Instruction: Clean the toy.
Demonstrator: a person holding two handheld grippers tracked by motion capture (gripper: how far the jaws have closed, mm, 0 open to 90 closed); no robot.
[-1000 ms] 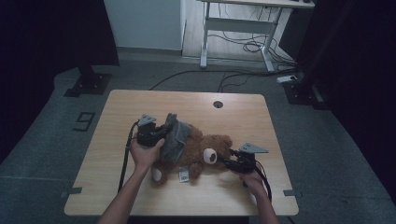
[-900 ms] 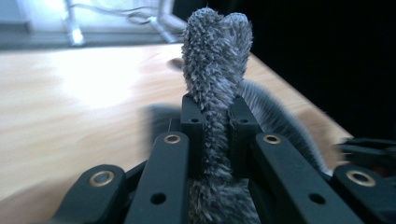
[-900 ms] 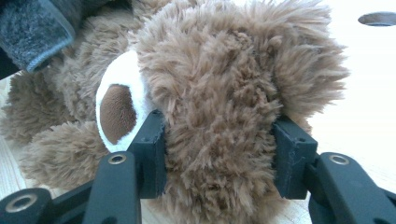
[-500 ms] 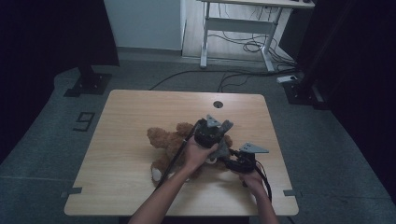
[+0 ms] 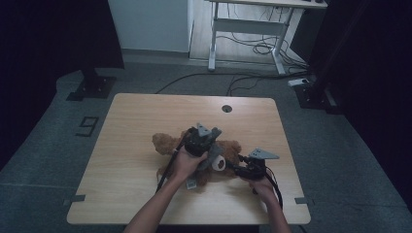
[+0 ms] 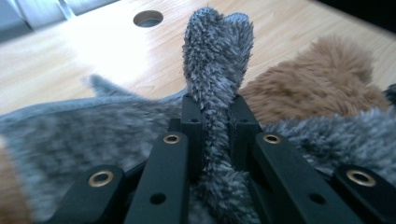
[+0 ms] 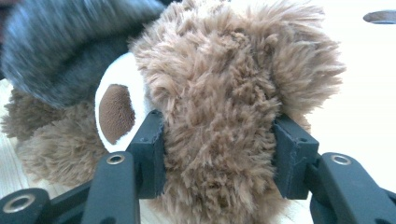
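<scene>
Dim room with grey floor, cables and a white desk frame at the back; pale wooden bench (image 5: 141,126) in the middle, with a round cable hole (image 5: 227,108) near its far edge. Item one: brown plush bear (image 5: 167,144), lying across the centre of the bench, partly covered by a grey fleece garment (image 5: 212,158); white muzzle with brown nose (image 7: 114,112) facing the right tool. Item two: left tool (image 6: 215,121), jaws pressed close together, pinching a narrow upright fold of the grey fleece garment between them, brown fur just beyond. Item three: right tool (image 7: 219,144), jaws part-way apart, clamped on either side of the bear's fluffy head, pads sunk into the fur. Both hands rest at the bench's near side
</scene>
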